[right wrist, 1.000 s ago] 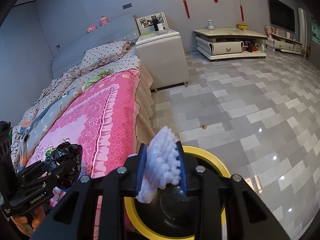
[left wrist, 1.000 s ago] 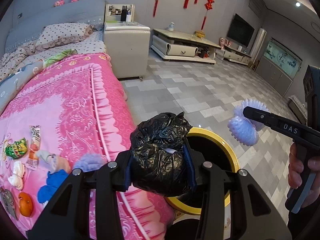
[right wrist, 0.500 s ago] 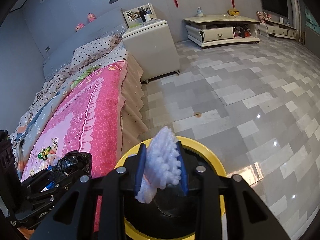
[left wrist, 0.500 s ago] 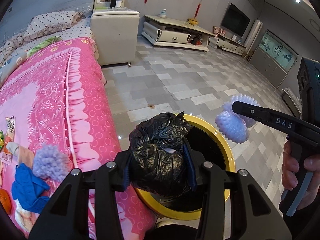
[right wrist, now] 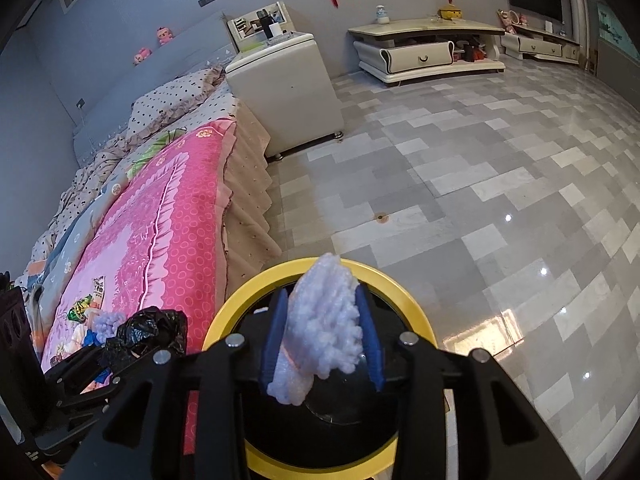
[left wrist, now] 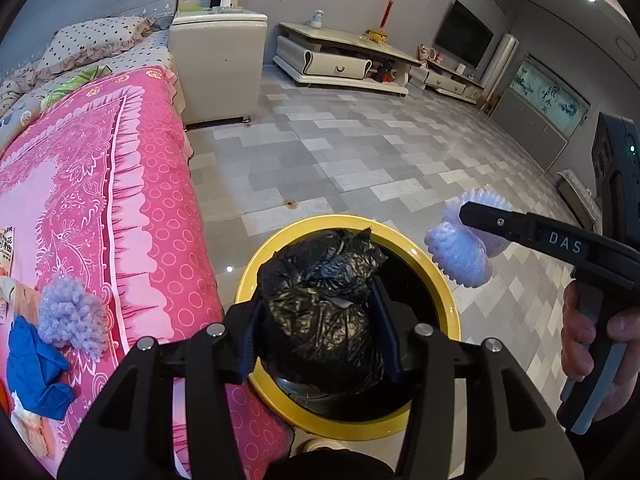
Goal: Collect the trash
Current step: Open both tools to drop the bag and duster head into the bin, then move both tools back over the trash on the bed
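A crumpled black plastic bag (left wrist: pixel 320 312) sits between the blue pads of my left gripper (left wrist: pixel 317 292), right above the yellow-rimmed bin (left wrist: pixel 246 280). The jaws are opening, and the pads still touch the bag's sides. A white foam net (right wrist: pixel 324 320) stands between the pads of my right gripper (right wrist: pixel 321 292), over the same bin (right wrist: pixel 416 312). Those jaws are opening too, with the net leaning on the left pad. In the left wrist view the foam net (left wrist: pixel 460 248) hangs at the bin's right edge, below the right gripper's fingers (left wrist: pixel 500 224).
The bin stands on grey floor tiles against a bed with a pink cover (left wrist: pixel 140 200). On the cover lie a lilac fluffy ball (left wrist: pixel 72 316), a blue glove (left wrist: pixel 32 364) and wrappers (right wrist: pixel 86 308). A cream cabinet (left wrist: pixel 218 64) and a low TV stand (left wrist: pixel 340 64) stand farther back.
Both grippers came down and closer over the bin. Both pairs of pads now stand wider apart around the bag and the foam net.
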A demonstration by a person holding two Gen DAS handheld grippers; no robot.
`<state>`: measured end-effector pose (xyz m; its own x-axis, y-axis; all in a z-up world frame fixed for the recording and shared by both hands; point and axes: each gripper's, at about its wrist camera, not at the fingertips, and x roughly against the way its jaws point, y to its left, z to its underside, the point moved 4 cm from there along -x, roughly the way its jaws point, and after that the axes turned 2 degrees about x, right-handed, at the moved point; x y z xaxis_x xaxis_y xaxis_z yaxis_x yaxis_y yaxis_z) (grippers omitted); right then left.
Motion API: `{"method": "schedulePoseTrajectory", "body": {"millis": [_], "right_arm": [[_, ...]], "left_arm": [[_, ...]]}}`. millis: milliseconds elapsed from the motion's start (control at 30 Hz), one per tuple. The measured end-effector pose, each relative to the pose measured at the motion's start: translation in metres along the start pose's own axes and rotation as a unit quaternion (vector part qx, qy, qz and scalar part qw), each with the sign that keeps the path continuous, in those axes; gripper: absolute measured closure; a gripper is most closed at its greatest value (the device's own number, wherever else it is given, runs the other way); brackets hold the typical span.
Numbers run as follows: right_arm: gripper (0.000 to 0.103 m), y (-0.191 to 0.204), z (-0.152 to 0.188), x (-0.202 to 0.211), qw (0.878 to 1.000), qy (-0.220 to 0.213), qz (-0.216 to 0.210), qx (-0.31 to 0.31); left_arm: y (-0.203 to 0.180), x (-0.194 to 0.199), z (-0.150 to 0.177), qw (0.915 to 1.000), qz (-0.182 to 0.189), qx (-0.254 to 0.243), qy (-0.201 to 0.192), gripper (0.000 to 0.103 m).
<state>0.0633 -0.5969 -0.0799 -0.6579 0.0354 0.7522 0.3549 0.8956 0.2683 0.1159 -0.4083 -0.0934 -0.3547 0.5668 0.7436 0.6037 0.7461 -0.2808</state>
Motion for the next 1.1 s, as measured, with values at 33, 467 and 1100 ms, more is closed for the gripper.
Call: {"method": "schedulePoseTrajectory", "body": {"millis": [33, 467, 1100], "right_arm": [[0.066, 0.0, 0.001, 0.001, 1.0, 0.0, 0.002, -0.001], [0.045, -0.003, 0.015, 0.009, 1.0, 0.004, 0.025, -0.016], [0.026, 0.094, 0.025, 0.031, 0.998, -0.019, -0.002, 0.053]], "left_arm": [[0.001, 0.001, 0.0, 1.0, 0.004, 0.002, 0.0, 0.053], [0.025, 0.034, 0.008, 0.9991, -0.028, 0.011, -0.028, 0.025], [0.155, 0.148, 0.029, 0.9832, -0.138, 0.074, -0.094, 0.013]]}}
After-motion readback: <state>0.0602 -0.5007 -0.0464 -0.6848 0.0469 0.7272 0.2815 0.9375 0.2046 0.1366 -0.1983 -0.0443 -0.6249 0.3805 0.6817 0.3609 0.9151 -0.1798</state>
